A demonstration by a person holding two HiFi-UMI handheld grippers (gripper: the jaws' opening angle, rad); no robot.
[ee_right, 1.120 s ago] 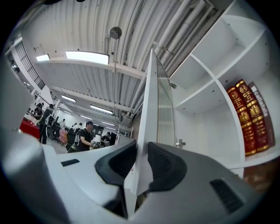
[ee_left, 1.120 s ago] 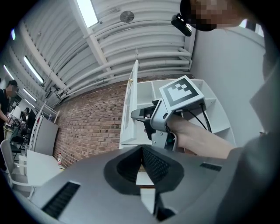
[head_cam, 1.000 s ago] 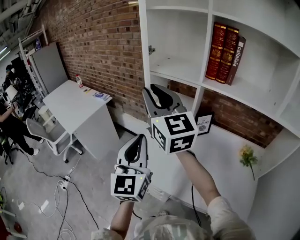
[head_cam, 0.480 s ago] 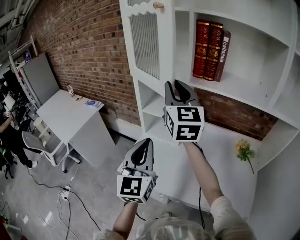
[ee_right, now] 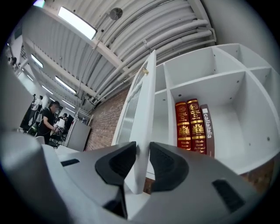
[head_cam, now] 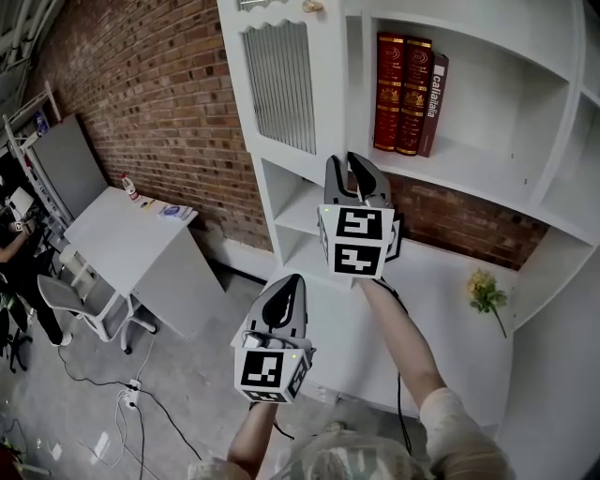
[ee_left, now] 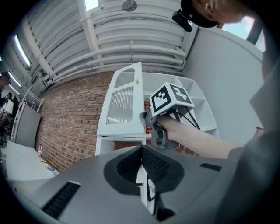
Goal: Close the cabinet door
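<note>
A white cabinet door with a ribbed pane and a small knob stands swung open from the white shelf unit. My right gripper reaches up to the door's lower free corner. In the right gripper view the door's edge sits between the two pads of that gripper, and both pads touch it while the jaws are opening slightly. My left gripper hangs lower and to the left, away from the cabinet, shut with nothing in it.
Three books stand on the shelf behind the door. A yellow flower lies on the white counter. At the left are a brick wall, a white desk, an office chair and floor cables.
My right gripper has swung over from the shelf front to the open door's lower corner and now has its edge between the pads. The left gripper shifted slightly.
</note>
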